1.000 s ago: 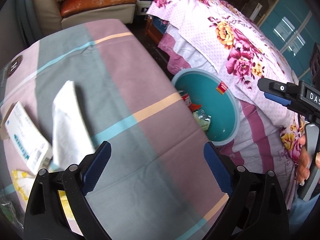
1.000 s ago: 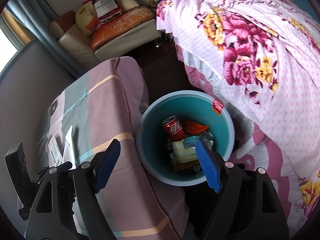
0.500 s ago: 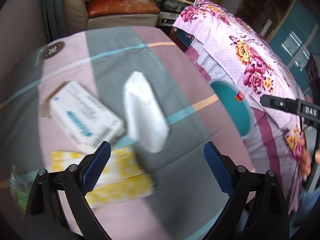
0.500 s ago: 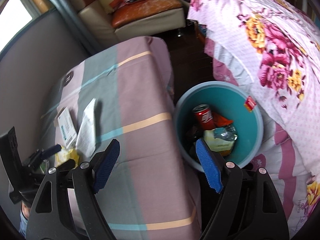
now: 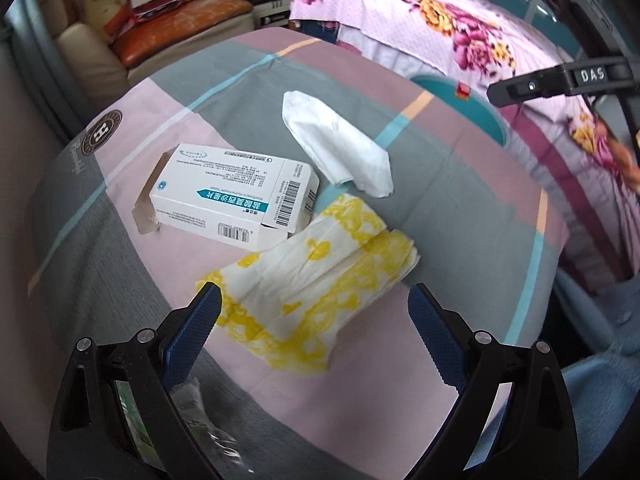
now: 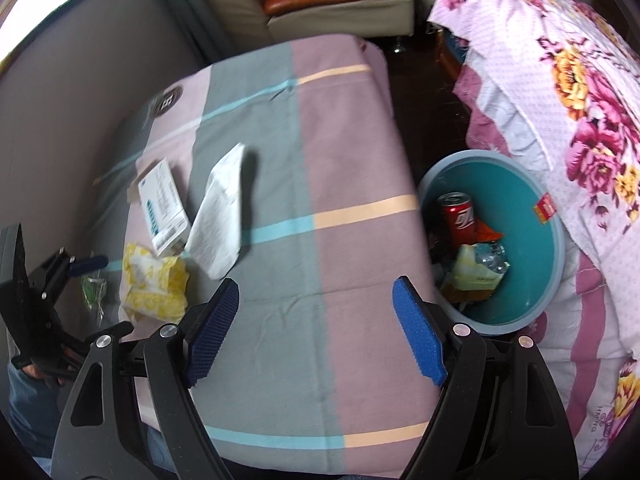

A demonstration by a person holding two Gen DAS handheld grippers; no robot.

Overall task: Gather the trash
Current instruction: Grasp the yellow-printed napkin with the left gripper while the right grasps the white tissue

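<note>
Blue-padded fingers of the left gripper (image 5: 314, 322) stand wide apart with nothing between them, above a yellow-printed tissue pack (image 5: 320, 280) lying on the striped cloth (image 5: 460, 208) that covers the surface. Touching the pack's far side is a white medicine box (image 5: 236, 196), flap open, printed with a teal band of Chinese characters, fine text and several barcodes; the characters are too small to read reliably. Just beside the box, toward the cloth's far edge, lies a crumpled white tissue (image 5: 340, 148). A round emblem (image 5: 101, 132) bearing the letter "H" is printed near the cloth's left corner. A clear plastic wrapper (image 5: 200, 420) sits at the near edge beneath the left gripper. The right gripper (image 6: 316, 330) also stands wide apart and empty, over bare cloth near the right edge. Its body shows in the left wrist view with a label reading "DAS". Beside the surface's right edge, a teal bin (image 6: 520, 184) on the floor carries a red sticker (image 6: 546, 209) and holds a red soda can (image 6: 458, 216), an orange wrapper and a yellow-green packet. A floral bedspread (image 6: 580, 80) lies beyond the bin.
</note>
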